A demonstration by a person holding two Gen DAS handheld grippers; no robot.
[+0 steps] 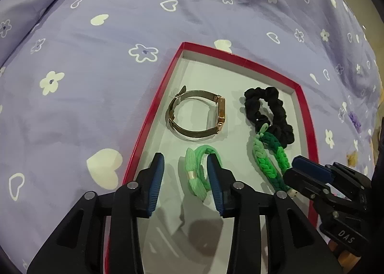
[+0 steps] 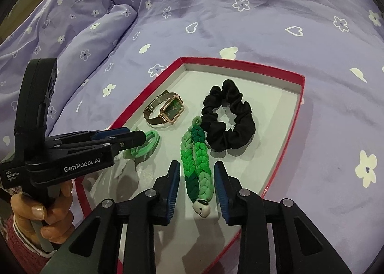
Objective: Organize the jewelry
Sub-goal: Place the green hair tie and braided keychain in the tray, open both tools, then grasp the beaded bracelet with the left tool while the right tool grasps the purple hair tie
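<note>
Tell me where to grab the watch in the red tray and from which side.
Grip the watch by its mesh band, coming from above. It stands on edge in the tray with the band forming an open loop, so one finger can drop inside and one outside. The case looks flatter and more slippery.

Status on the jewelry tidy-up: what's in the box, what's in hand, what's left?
Done: watch, black scrunchie, light green hair tie and braided green strap all lie inside the red-rimmed box. In hand: nothing gripped; the left tool straddles the hair tie and the right tool straddles the strap, both open. Left: no loose pieces visible on the bedspread.
</note>
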